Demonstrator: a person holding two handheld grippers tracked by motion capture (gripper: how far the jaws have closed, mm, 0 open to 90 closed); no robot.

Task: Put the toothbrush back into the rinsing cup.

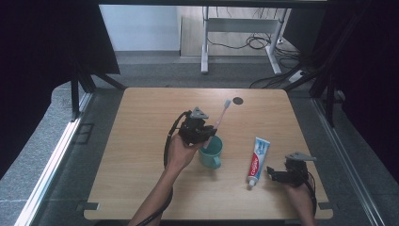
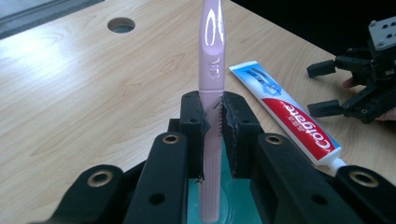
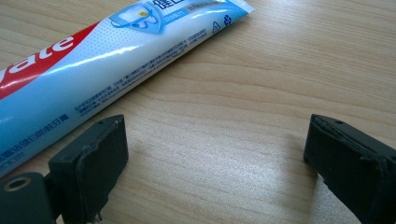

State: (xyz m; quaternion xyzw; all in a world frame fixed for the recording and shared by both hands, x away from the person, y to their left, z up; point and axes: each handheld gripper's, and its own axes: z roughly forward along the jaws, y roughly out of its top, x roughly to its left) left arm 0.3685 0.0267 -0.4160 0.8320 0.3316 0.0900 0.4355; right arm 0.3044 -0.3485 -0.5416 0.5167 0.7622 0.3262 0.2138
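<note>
Left tongs [image 2: 212, 122]: you have them clamped on the toothbrush [image 2: 211, 70], pads biting the ribbed lower handle. That low grip leaves the long upper part free and keeps the brush upright, so it can go into the cup end first.

Toothbrush: it stands nearly vertical over the cup [image 1: 211, 151], head [image 1: 227, 104] up and tilted slightly away from you. Its bottom end reaches down inside the green rim in the left gripper view; whether it touches the cup floor, I cannot tell.

Cup: it sits near the middle of the tabletop [image 1: 141, 141], handle towards you, directly under your left hand [image 1: 181, 150]. In that spot the brush only has to travel down.

Right tongs [image 3: 215, 154]: you hold them wide apart with nothing between them, low over bare wood just beside the toothpaste [image 3: 93, 60]. That reads as waiting, or lining up on the tube.

Toothpaste: it lies flat to the right of the cup, well apart from it, cap end towards you, so your right hand can reach it without crossing the left.

Judgement: the brush looks ready to release once its end rests in the cup.
</note>
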